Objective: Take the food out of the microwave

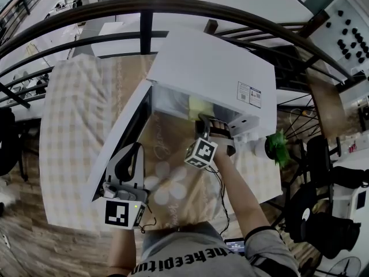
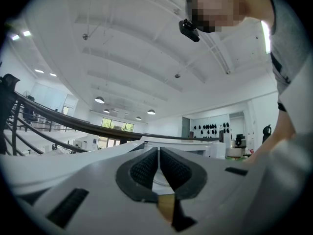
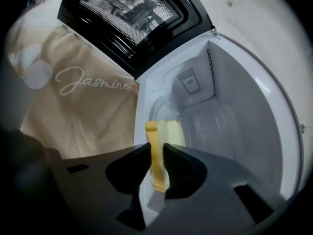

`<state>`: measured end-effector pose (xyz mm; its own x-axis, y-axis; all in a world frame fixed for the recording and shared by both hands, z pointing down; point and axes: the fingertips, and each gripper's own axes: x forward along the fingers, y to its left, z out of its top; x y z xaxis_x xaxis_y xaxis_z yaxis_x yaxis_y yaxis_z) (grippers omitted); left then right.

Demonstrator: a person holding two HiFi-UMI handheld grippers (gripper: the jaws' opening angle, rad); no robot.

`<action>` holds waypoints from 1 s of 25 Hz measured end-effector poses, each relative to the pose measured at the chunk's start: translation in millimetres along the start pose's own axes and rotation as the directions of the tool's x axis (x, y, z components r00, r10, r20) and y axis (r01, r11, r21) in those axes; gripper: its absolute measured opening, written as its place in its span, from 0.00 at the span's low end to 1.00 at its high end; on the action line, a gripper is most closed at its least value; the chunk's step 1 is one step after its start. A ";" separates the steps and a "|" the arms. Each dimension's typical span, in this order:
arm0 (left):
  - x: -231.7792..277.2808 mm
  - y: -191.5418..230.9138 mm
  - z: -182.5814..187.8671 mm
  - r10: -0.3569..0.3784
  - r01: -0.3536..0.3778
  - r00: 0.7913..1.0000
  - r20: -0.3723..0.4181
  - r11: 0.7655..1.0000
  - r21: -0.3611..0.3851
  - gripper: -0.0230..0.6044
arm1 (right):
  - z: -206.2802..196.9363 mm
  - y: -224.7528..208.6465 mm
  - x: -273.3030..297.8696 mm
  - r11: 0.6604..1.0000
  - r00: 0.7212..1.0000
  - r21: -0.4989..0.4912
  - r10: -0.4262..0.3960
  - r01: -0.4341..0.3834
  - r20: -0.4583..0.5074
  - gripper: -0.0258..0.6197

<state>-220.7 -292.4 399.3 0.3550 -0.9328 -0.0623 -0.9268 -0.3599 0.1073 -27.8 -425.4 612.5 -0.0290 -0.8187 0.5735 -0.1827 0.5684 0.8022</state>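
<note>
The white microwave (image 1: 213,68) stands on the table with its door (image 1: 124,128) swung open to the left. A pale yellow piece of food (image 3: 155,155) stands on edge at the front of the white cavity (image 3: 234,106); in the head view it shows as a yellow patch (image 1: 199,107) inside the opening. My right gripper (image 3: 156,168) reaches into the opening (image 1: 203,123), and its pads press on both sides of the yellow food. My left gripper (image 1: 131,154) lies level at the door's outer end. Its pads (image 2: 159,168) stand almost together; whether they pinch anything I cannot tell.
A beige cloth printed "Jasmine" (image 3: 83,92) covers the table in front of the microwave, beside a checked cloth (image 1: 75,114). A green plant in a white pot (image 1: 278,146) stands right of the microwave. A dark railing (image 1: 144,33) runs behind the table.
</note>
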 end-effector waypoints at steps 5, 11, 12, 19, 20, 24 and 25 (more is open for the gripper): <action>2.5 0.3 -0.2 -0.001 0.001 1.000 0.005 1.000 0.006 0.06 | 3.9 1.1 -3.2 1.000 0.999 0.000 -0.015 0.015 0.032 0.16; 3.9 5.0 -0.5 0.007 -0.007 1.000 0.009 1.000 0.010 0.06 | 20.8 -3.5 -13.1 0.999 0.995 0.043 -0.025 0.021 0.098 0.15; 4.4 6.2 -0.6 0.010 -0.010 1.000 0.010 1.000 0.010 0.06 | 23.6 -4.7 -15.1 0.998 0.994 0.059 -0.027 0.021 0.108 0.15; 11.8 11.1 -2.2 0.027 -0.027 0.999 0.021 1.000 0.007 0.06 | 36.9 -9.0 -25.5 0.984 0.985 0.176 -0.011 -0.020 0.171 0.15; 10.4 8.3 0.9 0.029 -0.029 0.999 0.023 1.000 0.009 0.06 | 37.2 -10.9 -31.7 0.981 0.983 0.191 -0.009 -0.026 0.182 0.15; -9.7 -16.0 28.0 0.045 -0.046 0.998 0.038 0.999 0.027 0.06 | 34.4 -21.4 -78.9 0.962 0.971 0.265 -0.007 -0.058 0.237 0.15; -15.9 -22.5 35.2 0.050 -0.052 0.998 0.043 0.998 0.033 0.06 | 33.5 -23.4 -91.8 0.956 0.967 0.286 -0.005 -0.070 0.255 0.15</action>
<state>-209.8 -268.8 362.9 0.3021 -0.9481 -0.0994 -0.9475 -0.3101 0.0778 -53.8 -366.3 535.5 -0.2773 -0.8156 0.5079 -0.4534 0.5772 0.6792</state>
